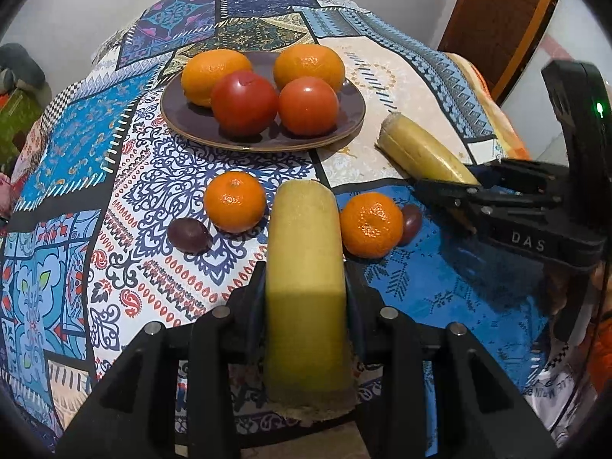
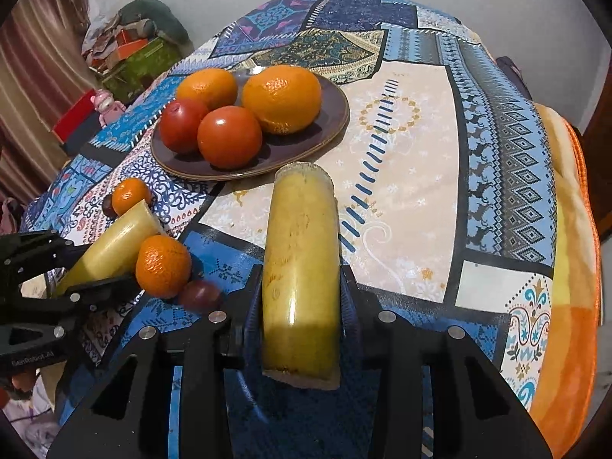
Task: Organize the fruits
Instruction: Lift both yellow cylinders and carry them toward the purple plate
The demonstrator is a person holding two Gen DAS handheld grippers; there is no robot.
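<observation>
While each gripper has its jaws drawn narrow onto a yellow-green cut stalk piece, the job reads as carrying both to a sensible spot among the fruit; the left gripper (image 1: 306, 294) clamps one stalk piece (image 1: 304, 267) at lower centre of its view, and the right gripper (image 2: 302, 298) clamps the other stalk piece (image 2: 300, 267) at lower centre of its own view, the pads pressing the sides in both; just beyond the left piece lie two small mandarins (image 1: 234, 201) and (image 1: 370, 225), each with a dark plum (image 1: 190, 236) or (image 1: 410, 223) beside it; further up sits the brown plate (image 1: 344, 122), already holding two oranges (image 1: 214, 74) and two tomatoes (image 1: 244, 103); the patterned tablecloth (image 1: 114, 176) covers everything, with a wooden door (image 1: 497, 11) at upper right. To do this well, I judge, keep each grip firm but not crushing, lift clear of the mandarins so nothing rolls, and lay the pieces side by side on bare cloth right of the plate (image 2: 332, 122), since the plate looks nearly full.
</observation>
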